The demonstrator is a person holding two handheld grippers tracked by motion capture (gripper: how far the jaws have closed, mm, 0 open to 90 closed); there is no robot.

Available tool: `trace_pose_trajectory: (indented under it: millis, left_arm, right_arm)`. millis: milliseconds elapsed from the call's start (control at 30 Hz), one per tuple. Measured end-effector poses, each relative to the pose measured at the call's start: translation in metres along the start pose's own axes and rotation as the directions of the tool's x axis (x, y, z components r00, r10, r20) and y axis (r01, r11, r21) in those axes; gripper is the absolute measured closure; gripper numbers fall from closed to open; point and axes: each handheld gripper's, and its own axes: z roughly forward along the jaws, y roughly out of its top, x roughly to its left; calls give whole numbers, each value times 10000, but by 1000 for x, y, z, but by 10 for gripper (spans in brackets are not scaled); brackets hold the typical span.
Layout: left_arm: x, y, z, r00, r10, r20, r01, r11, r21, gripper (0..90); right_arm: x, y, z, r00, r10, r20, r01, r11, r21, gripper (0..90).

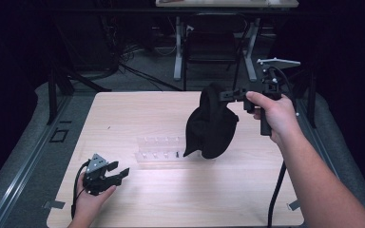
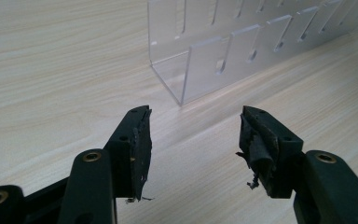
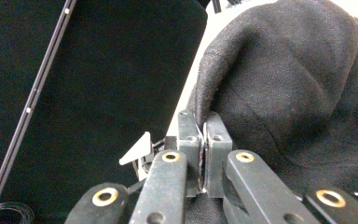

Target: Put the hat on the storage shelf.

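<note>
Your right gripper (image 3: 204, 140) has its jaws pinched tight on an edge of the black cloth (image 1: 211, 126), which hangs below and ahead of them, off the table (image 1: 138, 194). Left gripper (image 2: 193, 140) sits jaws wide, nothing between them, clear acrylic rack (image 2: 233, 51) just ahead. Looks like a carry step. Next, likely lower the cloth toward the rack and steady it with your left.
</note>
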Motion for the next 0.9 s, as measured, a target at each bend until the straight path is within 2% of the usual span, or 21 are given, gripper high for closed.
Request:
trace_pose_trajectory:
  millis: [300,900]
  left_arm:
    - [0,0,0,10000,-14,11,14,10000,-21,438]
    - [-1,1,1,10000,63,25,-63,10000,43,438]
  right_arm:
    - [-2,8,19,10000,13,75,-14,10000,81,881]
    - [-2,9,36,9998,-125,121,121,9995,286,880]
